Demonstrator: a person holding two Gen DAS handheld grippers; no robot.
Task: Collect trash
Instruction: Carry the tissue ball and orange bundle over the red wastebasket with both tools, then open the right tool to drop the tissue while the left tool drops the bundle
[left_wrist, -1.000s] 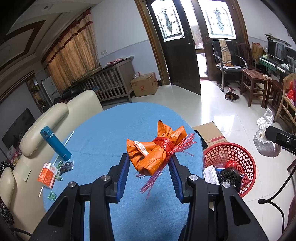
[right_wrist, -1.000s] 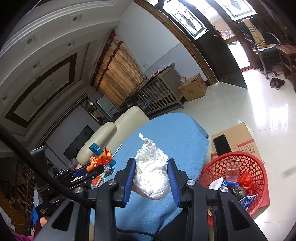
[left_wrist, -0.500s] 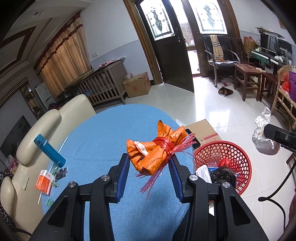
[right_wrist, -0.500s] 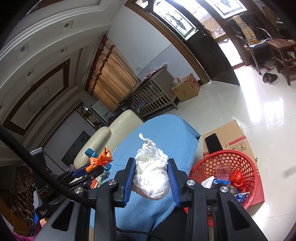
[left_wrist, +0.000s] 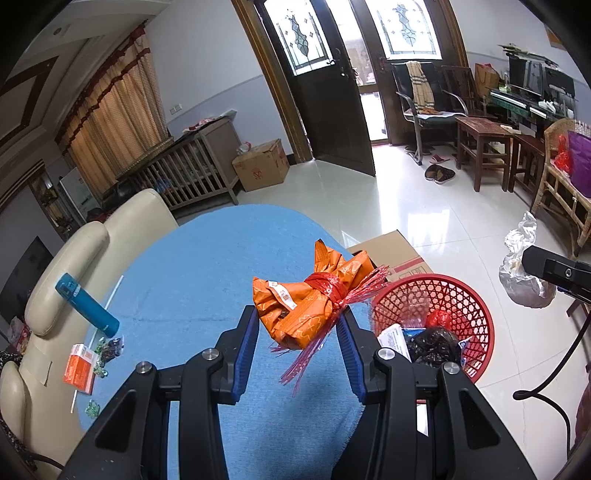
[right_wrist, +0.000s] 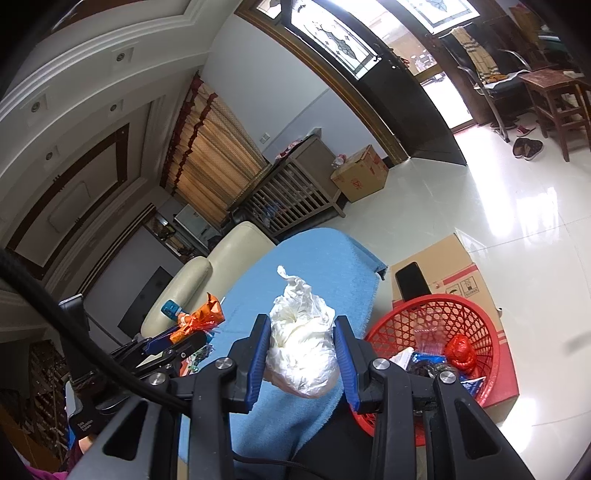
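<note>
Orange wrapping tied with red ribbon makes up the bundle (left_wrist: 308, 306) clamped between the blue pads of the left claw (left_wrist: 297, 343), which carries it in the air above the right edge of the blue-clothed surface (left_wrist: 207, 266). Frayed red ribbon ends hang down from the knot between the fingers. The right claw (right_wrist: 301, 360) grips a crumpled white plastic bag (right_wrist: 301, 350), its twisted top pointing up, over the near corner of the same surface. Just past that right edge, on the floor, stands the red basket (left_wrist: 476, 314), already holding a black bag, a red bag and some printed packets; it rests against a flat cardboard box (right_wrist: 461, 266) with a dark phone (right_wrist: 412, 280) lying on it. On the far left side of the surface lie a blue bottle (left_wrist: 86, 304) on its side, a white straw, an orange packet (left_wrist: 79, 373) and a few small green wrappers. A cream sofa (left_wrist: 92, 243) runs along that left edge.
</note>
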